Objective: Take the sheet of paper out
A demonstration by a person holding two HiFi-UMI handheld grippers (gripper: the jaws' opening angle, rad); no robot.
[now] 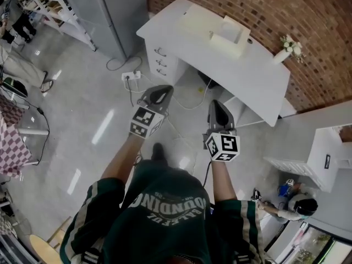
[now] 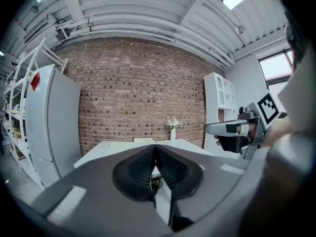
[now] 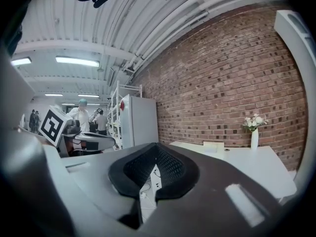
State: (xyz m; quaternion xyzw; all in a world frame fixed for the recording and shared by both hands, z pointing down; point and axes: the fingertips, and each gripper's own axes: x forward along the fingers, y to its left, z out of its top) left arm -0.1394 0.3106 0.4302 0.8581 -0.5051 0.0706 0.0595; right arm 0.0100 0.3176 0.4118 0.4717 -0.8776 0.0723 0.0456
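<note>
A white desk [image 1: 264,76] stands against the brick wall ahead of me. On it sits a cream printer-like box [image 1: 223,33], also seen in the left gripper view [image 2: 143,140] and the right gripper view [image 3: 213,144]. No loose sheet of paper can be made out on it. My left gripper [image 1: 163,89] is held in the air short of the desk's drawer side, its jaws shut and empty [image 2: 155,149]. My right gripper [image 1: 216,104] hangs beside it, level with it, jaws shut on nothing [image 3: 157,148]. Both point at the desk.
A vase of white flowers [image 1: 289,48] stands at the desk's right end. Drawers [image 1: 161,62] sit under its left end. A power strip [image 1: 131,76] with cables lies on the floor. A grey cabinet [image 1: 104,15] stands to the left and white shelving [image 1: 324,153] to the right, with a person [image 1: 297,205] nearby.
</note>
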